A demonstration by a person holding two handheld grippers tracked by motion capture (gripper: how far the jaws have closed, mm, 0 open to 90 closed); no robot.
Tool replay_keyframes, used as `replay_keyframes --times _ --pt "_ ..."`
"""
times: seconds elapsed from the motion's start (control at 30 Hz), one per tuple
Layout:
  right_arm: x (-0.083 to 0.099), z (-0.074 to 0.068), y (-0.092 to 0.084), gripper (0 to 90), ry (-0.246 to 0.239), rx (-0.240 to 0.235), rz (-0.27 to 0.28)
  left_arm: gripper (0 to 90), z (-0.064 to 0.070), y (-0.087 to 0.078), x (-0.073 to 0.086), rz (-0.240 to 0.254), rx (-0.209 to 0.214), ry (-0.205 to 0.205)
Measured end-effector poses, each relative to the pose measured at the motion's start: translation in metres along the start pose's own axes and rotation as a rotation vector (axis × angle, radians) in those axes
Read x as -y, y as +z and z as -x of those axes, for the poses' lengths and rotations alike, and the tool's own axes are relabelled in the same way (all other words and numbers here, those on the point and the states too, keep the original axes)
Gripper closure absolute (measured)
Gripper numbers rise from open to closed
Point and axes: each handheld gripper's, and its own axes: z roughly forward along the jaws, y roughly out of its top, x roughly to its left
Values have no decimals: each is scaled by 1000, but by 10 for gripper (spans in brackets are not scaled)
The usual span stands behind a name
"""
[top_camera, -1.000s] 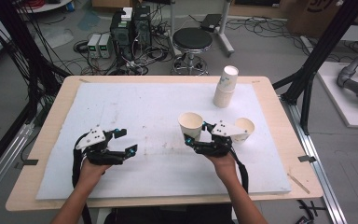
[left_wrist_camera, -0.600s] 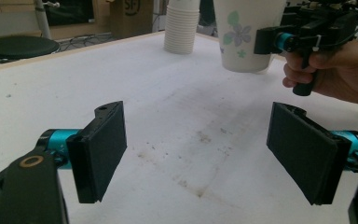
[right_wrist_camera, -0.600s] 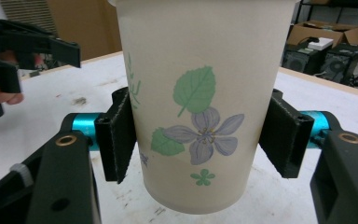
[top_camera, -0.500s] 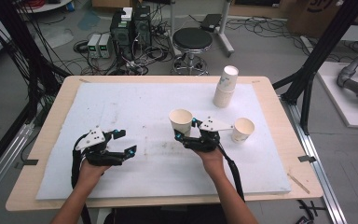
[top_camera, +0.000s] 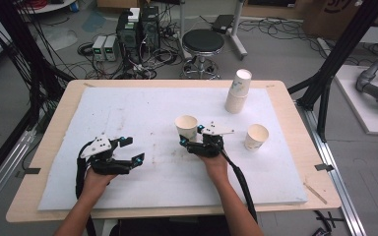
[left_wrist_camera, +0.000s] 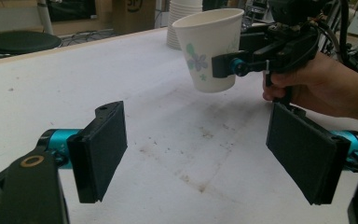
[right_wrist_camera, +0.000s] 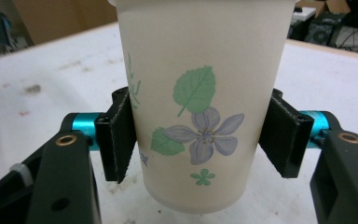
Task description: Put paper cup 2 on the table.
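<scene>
The right gripper [top_camera: 193, 141] clamps a flowered paper cup [top_camera: 186, 128] upright, its base just clear of the white mat [top_camera: 142, 105] — well in front of the cup stack [top_camera: 237, 91]. The left gripper [top_camera: 128, 150], jaws wide and empty, waits left of the cup.

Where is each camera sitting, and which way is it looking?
High view: above the person's side, facing forward and down on the white foam-topped table; both forearms, left gripper and right gripper show.
Left gripper view: rides the left gripper, looking between its open jaws across the table; the other hand shows.
Right gripper view: rides the right gripper, facing the flower-printed white paper cup it clamps.
Shared: that cup.
</scene>
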Motion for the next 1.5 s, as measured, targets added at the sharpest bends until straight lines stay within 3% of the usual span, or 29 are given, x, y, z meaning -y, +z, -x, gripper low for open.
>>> replay_keyframes --times 0.2,0.3,0.47,0.63,0.83,1.13,1.23,1.3,1.5 --pt "1 0 4 351 -1 17 -31 202 0 0 0 -1 -3 -3" --pt "0 0 6 351 -3 32 -91 202 -1 0 1 -4 -2 -3" --pt "-2 -5 13 351 -57 68 -193 202 -1 0 1 -2 -6 -7" --pt "-4 -6 11 349 -64 73 -223 202 -3 -2 2 -3 -13 -12" --pt "-6 -12 4 341 -154 92 -287 202 -3 -1 3 -7 -12 -24" --pt "3 -1 -3 311 -101 63 -301 202 -3 2 4 -27 -5 -22" --pt "4 -1 -3 213 -87 74 -302 202 -3 3 4 -30 -3 -24" --pt "4 0 -6 206 -79 76 -292 202 -3 3 4 -30 -2 -25" --pt "5 3 -29 206 -77 65 -253 199 -3 2 4 -17 8 -50"
